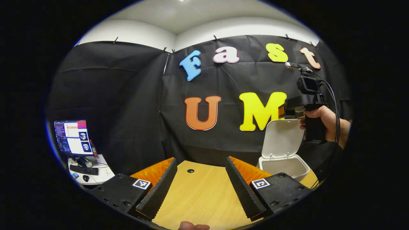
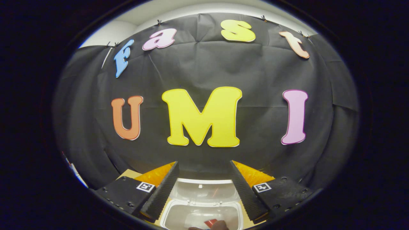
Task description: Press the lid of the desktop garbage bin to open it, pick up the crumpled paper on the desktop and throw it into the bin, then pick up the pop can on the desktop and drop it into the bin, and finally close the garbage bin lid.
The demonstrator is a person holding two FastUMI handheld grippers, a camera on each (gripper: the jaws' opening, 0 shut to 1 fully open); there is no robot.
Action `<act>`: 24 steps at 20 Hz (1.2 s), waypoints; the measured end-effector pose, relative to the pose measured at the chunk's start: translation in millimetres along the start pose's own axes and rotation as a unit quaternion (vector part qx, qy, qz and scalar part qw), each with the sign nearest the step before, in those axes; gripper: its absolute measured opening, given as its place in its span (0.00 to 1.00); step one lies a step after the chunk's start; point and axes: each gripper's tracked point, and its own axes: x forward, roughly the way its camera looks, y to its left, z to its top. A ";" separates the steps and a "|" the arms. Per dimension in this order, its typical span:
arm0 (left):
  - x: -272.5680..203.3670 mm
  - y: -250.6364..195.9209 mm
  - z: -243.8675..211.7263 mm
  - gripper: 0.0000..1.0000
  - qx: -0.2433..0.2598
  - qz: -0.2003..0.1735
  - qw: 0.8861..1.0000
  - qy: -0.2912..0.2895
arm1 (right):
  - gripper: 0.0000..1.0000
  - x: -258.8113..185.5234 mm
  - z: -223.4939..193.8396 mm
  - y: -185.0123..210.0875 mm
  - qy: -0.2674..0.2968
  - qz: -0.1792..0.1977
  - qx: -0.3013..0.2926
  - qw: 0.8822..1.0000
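Your right gripper (image 2: 203, 191) hangs above the open garbage bin (image 2: 201, 217), its jaws spread apart with nothing between them. Looking down along them in the right gripper view, you see the bin's white rim and hollow directly below, the raised lid (image 2: 204, 191) standing at the far side against the booth's black wall. At the bottom edge of that view, inside the bin's opening, a small red thing (image 2: 211, 222) shows beside a fingertip; it may be the pop can, but too little of it shows to tell.

In the left gripper view your left gripper (image 1: 199, 185) is held low over the wooden table (image 1: 201, 195), jaws wide apart and empty, bare tabletop between them. The garbage bin (image 1: 282, 167) stands to the right, just beyond the right jaw, with its lid (image 1: 282, 137) tilted up and back. Above the lid, your hand (image 1: 322, 123) grips the handle of the right gripper (image 1: 289, 110), which is raised level with the lid's top edge and points left. Far left, a monitor (image 1: 72, 137) and keyboard (image 1: 83, 170) sit on a separate white desk (image 1: 102, 174).
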 end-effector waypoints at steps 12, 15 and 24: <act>-7.8 1.8 4.7 0.98 -0.010 -0.012 1.000 -0.010 | 0.98 -25.4 -16.7 -3.1 0.022 -0.011 0.006 1.000; -12.3 0.4 5.3 0.98 -0.009 -0.024 1.000 -0.014 | 0.96 -43.5 -29.8 -3.4 0.032 -0.011 0.008 0.999; -25.2 -4.4 -0.2 0.98 0.001 -0.074 0.997 -0.012 | 0.95 -92.1 -111.0 -8.6 0.094 -0.025 0.014 0.995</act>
